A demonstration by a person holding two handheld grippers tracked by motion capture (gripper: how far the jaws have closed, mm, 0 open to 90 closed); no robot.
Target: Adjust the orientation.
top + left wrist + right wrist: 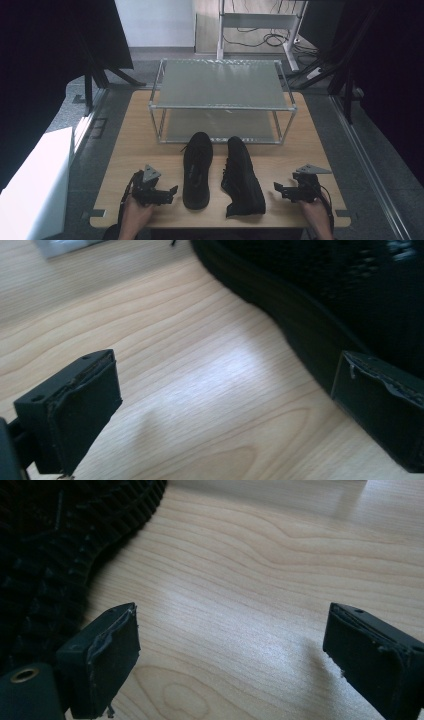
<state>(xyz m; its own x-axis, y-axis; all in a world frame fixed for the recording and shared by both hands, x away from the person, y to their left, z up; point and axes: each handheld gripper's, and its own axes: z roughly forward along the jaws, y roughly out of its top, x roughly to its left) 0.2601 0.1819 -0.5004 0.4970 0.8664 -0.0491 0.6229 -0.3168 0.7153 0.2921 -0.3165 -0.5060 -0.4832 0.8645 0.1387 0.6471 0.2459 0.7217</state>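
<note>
**Two tools rest wide apart beside a pair of black shoes**

Nearest the high view's camera, the person's hands come in at the bottom edge, each holding a tool low over the wooden worktop (pixel 125 145). The left tool (pixel 172 190) sits just beside the left shoe (pixel 197 170), its jaws pointing at the shoe's side. In the left gripper view the left tool (pixel 225 415) has its jaws spread wide with bare wood between them, and the far jaw lies right against the dark edge of the left shoe (pixel 320 300); whether it touches cannot be told.

The right tool (pixel 276 188) sits just beside the right shoe (pixel 242 177), which lies tipped on its side with the sole turned toward that tool. In the right gripper view the right tool (pixel 230 655) is also spread wide, holding nothing, and the ribbed sole of the right shoe (pixel 55 545) lies just beside one jaw.

Both shoes lie in the middle of the worktop, side by side but apart, toes pointing away from the person. The left shoe stands upright on its sole. Behind them stands a two-level metal rack (pixel 220 85), close to the toes.
</note>
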